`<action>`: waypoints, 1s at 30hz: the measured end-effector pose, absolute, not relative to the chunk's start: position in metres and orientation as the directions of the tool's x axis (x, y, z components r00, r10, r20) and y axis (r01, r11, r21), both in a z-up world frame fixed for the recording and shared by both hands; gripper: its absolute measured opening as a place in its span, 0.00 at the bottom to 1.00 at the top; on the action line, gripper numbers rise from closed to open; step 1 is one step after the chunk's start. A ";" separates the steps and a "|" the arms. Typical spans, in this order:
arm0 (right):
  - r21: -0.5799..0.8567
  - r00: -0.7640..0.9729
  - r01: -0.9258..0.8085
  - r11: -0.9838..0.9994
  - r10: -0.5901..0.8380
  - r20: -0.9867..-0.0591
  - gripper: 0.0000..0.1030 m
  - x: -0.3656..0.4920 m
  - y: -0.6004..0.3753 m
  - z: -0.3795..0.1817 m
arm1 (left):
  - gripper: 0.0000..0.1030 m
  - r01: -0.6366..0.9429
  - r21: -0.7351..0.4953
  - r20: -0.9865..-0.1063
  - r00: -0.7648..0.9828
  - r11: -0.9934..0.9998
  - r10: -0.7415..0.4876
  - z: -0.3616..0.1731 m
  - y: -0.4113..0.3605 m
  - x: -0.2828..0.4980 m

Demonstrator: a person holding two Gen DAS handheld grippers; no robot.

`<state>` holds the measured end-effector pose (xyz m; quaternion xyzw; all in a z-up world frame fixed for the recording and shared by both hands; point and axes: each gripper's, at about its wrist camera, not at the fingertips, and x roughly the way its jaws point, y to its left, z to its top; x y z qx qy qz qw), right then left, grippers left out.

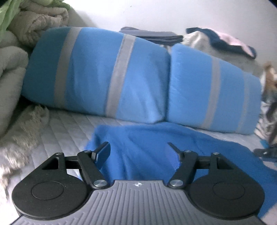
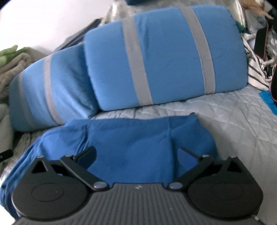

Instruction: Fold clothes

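A pale grey quilted bed cover (image 2: 225, 121) fills the scene, backed by a white wall (image 1: 155, 13). Two light-blue cushions with grey stripes are propped along the far side: one (image 1: 97, 76) on the left, the other (image 1: 213, 93) to its right, the two touching. Beige bunched blankets (image 1: 26, 34) are piled at the far left, and folded dark clothes (image 1: 152, 36) are seen behind the cushions.

A crumpled bright-blue cloth garment (image 2: 131, 147) is spread on the bed cover just near of the cushions. The left gripper (image 1: 138, 152) is held wide open over the garment's left part, with cloth lying between the two fingers and nothing pinched. The right gripper (image 2: 136, 155) is likewise spread wide above the garment's near edge, its fingers apart on either side of a raised fold. Whether the fingertips touch the cloth cannot be told.
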<state>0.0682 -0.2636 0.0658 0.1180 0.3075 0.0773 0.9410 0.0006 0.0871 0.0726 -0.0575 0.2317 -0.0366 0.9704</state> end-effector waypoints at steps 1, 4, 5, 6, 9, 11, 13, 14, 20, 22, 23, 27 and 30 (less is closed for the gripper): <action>0.253 0.797 -0.077 0.964 0.212 -0.565 1.00 0.065 -0.261 0.061 | 0.67 0.068 -0.136 -0.434 0.893 0.988 -0.121 0.068 0.084 -0.007; 0.201 0.793 -0.090 0.975 0.193 -0.578 1.00 0.054 -0.253 0.048 | 0.67 0.071 -0.066 -0.482 0.871 0.995 -0.094 0.047 0.077 -0.012; 0.184 0.792 -0.095 0.978 0.186 -0.582 1.00 0.051 -0.250 0.044 | 0.67 0.065 -0.046 -0.511 0.856 0.997 -0.080 0.039 0.076 -0.012; 0.167 0.790 -0.099 0.981 0.180 -0.586 1.00 0.047 -0.247 0.040 | 0.67 0.060 -0.015 -0.530 0.846 0.998 -0.059 0.029 0.075 -0.012; 0.115 0.787 -0.113 0.987 0.159 -0.597 0.99 0.036 -0.239 0.027 | 0.68 0.068 0.068 -0.524 0.851 0.995 -0.023 0.009 0.070 -0.017; 0.080 0.784 -0.122 0.989 0.145 -0.603 0.99 0.029 -0.234 0.018 | 0.69 0.075 0.081 -0.503 0.864 0.994 -0.024 0.001 0.070 -0.022; 0.059 0.785 -0.127 0.990 0.136 -0.604 0.99 0.026 -0.231 0.013 | 0.70 0.080 0.023 -0.496 0.866 0.996 -0.058 -0.005 0.079 -0.021; 0.054 0.787 -0.127 0.990 0.134 -0.602 0.99 0.026 -0.230 0.012 | 0.70 0.085 -0.003 -0.494 0.866 0.996 -0.075 -0.008 0.084 -0.021; 0.026 0.799 -0.129 0.991 0.120 -0.589 1.00 0.024 -0.227 0.008 | 0.70 0.074 0.028 -0.470 0.881 0.997 -0.052 -0.007 0.077 -0.022; 0.015 0.795 -0.131 0.991 0.114 -0.595 0.99 0.024 -0.225 0.011 | 0.69 0.056 0.090 -0.437 0.899 0.994 -0.011 -0.004 0.067 -0.031; 0.011 0.794 -0.132 0.991 0.112 -0.598 0.99 0.022 -0.224 0.012 | 0.69 0.041 0.123 -0.422 0.907 0.992 0.015 -0.002 0.061 -0.038; -0.020 0.808 -0.131 0.991 0.096 -0.581 1.00 0.017 -0.221 0.019 | 0.70 -0.011 0.188 -0.345 0.936 0.982 0.076 0.005 0.054 -0.055; -0.037 0.839 -0.144 0.989 0.102 -0.535 1.00 0.007 -0.220 0.028 | 0.81 -0.024 0.164 -0.357 0.930 0.986 0.082 0.004 0.064 -0.053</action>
